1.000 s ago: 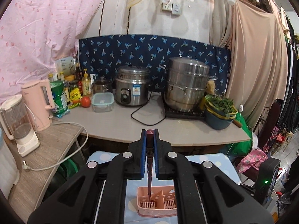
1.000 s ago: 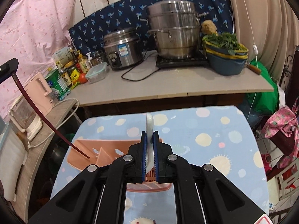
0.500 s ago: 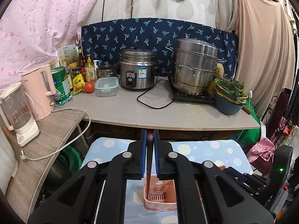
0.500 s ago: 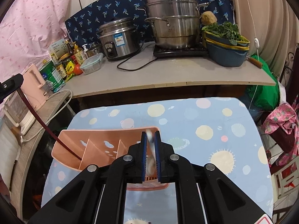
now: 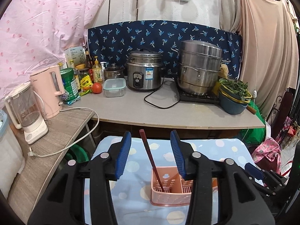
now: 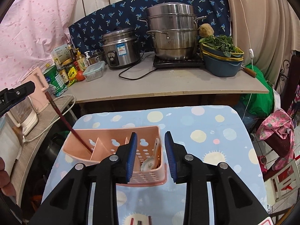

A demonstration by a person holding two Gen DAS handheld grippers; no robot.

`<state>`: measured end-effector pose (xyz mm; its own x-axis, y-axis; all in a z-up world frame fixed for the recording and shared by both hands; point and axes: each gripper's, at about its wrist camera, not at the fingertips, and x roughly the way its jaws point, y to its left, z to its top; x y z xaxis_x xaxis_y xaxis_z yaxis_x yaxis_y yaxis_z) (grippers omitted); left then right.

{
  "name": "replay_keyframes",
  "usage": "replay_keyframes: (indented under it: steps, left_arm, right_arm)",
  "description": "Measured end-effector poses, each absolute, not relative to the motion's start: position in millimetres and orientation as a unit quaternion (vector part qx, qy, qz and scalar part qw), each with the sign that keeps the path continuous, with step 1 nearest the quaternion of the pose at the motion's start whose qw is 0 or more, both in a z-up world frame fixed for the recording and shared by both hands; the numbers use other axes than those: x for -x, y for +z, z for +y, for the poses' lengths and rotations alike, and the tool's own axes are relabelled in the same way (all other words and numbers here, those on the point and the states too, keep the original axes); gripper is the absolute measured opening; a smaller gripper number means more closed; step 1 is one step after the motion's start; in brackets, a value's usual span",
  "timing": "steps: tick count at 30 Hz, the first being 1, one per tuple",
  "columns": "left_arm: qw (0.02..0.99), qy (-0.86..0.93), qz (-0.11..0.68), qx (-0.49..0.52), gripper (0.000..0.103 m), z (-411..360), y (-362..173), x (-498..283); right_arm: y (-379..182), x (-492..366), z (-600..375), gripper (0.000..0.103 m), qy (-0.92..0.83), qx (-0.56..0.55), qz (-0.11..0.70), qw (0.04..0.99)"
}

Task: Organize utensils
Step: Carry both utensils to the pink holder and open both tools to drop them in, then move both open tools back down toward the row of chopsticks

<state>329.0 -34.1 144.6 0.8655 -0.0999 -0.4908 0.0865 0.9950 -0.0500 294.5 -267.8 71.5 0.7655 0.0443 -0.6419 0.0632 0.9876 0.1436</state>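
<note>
Chopstick and spoon now released into caddy.

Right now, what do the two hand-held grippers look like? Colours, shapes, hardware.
Both match. The left hand-held gripper and right hand-held gripper have matte black angular linkage arms with round silver pivot screws. Each finger ends in a blue ribbed pad, long and slightly curved. No cables show on either. A green light glows at the right edge of the left wrist view.
</note>
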Motion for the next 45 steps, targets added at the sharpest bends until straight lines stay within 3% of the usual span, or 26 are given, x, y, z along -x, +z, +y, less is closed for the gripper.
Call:
replay_keyframes:
  steps: [29,45]
  left_arm:
    - [0.95,-0.055,0.308,0.0,0.041,-10.8,94.8,-173.4]
    - [0.923,-0.057,0.38,-0.001,0.041,4.8,18.2,-110.4]
  right_arm:
    - [55.8,-106.2,-242.7,0.034,-0.007,-0.046,0.364,0.93]
    - [-27.6,-46.8,-246.3,0.034,-0.015,-0.045,0.45,0.892]
